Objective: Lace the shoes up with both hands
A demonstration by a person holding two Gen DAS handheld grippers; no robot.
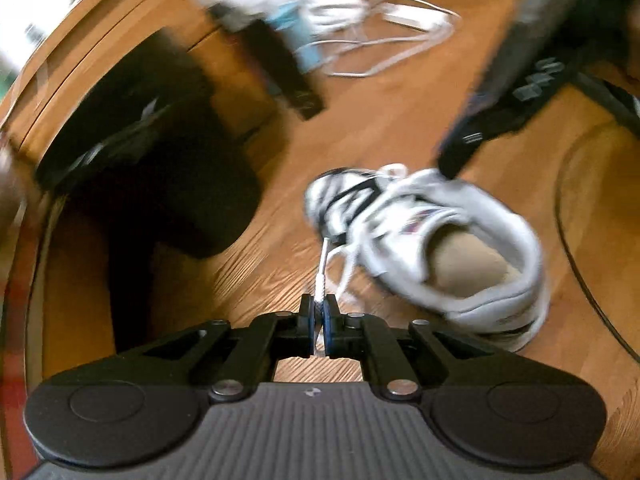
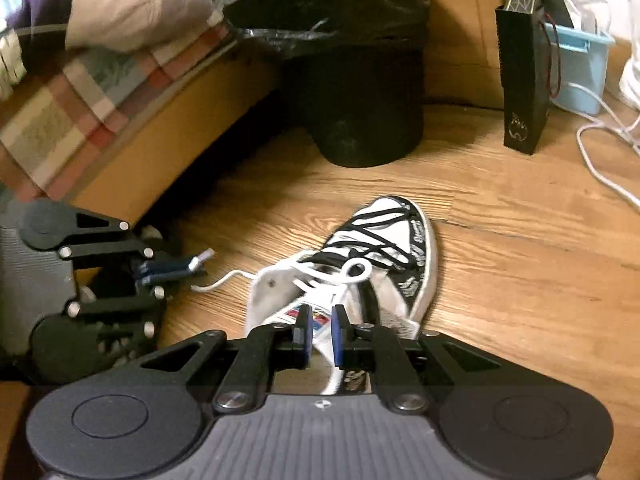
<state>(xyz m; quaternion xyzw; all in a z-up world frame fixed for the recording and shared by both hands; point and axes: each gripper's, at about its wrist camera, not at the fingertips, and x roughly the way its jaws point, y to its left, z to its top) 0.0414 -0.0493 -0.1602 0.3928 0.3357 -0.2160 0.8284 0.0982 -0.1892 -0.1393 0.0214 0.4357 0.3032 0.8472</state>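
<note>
A white sneaker [image 2: 352, 264] with black stripes over its toe lies on the wooden floor, its white laces loose. In the left wrist view the sneaker [image 1: 432, 236] is blurred, with its opening facing me. My left gripper [image 1: 319, 310] is shut on the tip of a white lace [image 1: 323, 264] that runs to the shoe's eyelets. From the right wrist view, the left gripper [image 2: 194, 267] sits left of the shoe with the lace tip sticking out. My right gripper [image 2: 322, 322] hovers over the tongue, jaws a little apart, nothing pressed between its pads. A lace loop [image 2: 356, 270] lies just ahead.
A black bin [image 2: 360, 80] stands behind the shoe. A tall black box [image 2: 520, 80] and a light blue tub [image 2: 580, 60] are at the back right. White cables [image 2: 600, 148] trail on the floor. A bed with a checked cover [image 2: 80, 100] runs along the left.
</note>
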